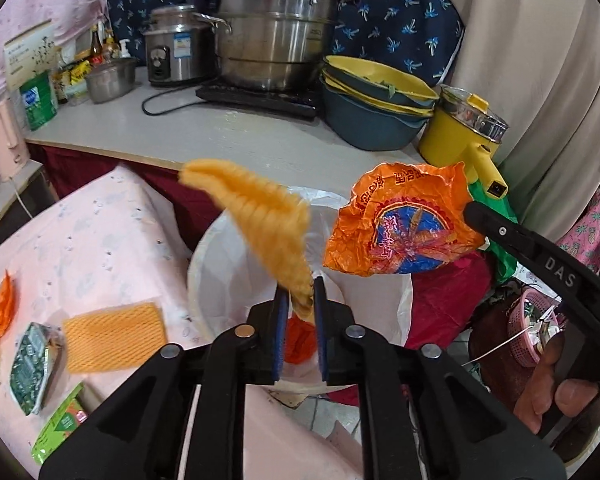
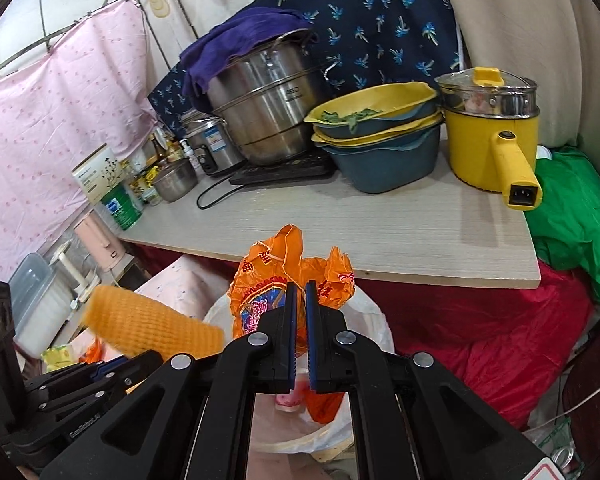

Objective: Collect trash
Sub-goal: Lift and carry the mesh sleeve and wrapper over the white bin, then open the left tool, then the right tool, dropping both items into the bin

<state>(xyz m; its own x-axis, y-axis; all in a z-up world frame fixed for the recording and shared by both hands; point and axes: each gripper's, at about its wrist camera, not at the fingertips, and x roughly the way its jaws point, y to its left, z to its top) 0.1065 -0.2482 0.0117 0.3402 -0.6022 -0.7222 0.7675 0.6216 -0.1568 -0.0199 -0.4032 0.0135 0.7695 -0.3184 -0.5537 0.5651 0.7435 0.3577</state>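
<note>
Foam netting (image 1: pixel 256 220), orange and ribbed in a soft mesh, curved up and away from the left gripper (image 1: pixel 301 300), whose blue-padded jaws were pinched nearly together on its lower end. Right below hung the trash bin (image 1: pixel 204 264), a round pale pail lined with a thin, wrinkled white plastic bag, with an orange scrap already lying inside. The right gripper (image 2: pixel 299 292) was likewise closed to a narrow slit on a crumpled orange snack wrapper (image 1: pixel 396 220), glossy foil printed with a blue and red round emblem, held over the bin's far rim. On the pink cloth-covered table (image 1: pixel 100 240) to the left lay a second flat rectangle of orange foam mesh (image 1: pixel 116 338), a green patterned packet (image 1: pixel 30 364), a smaller green sachet (image 1: pixel 60 428) and a torn orange wrapper (image 1: pixel 0 308) at the edge. Behind stood a pale wood-grain counter (image 2: pixel 380 224) bearing a tall steel steamer pot (image 2: pixel 268 100), stacked yellow-and-blue basins (image 2: pixel 380 136) and a yellow electric pot (image 2: pixel 492 136).
</note>
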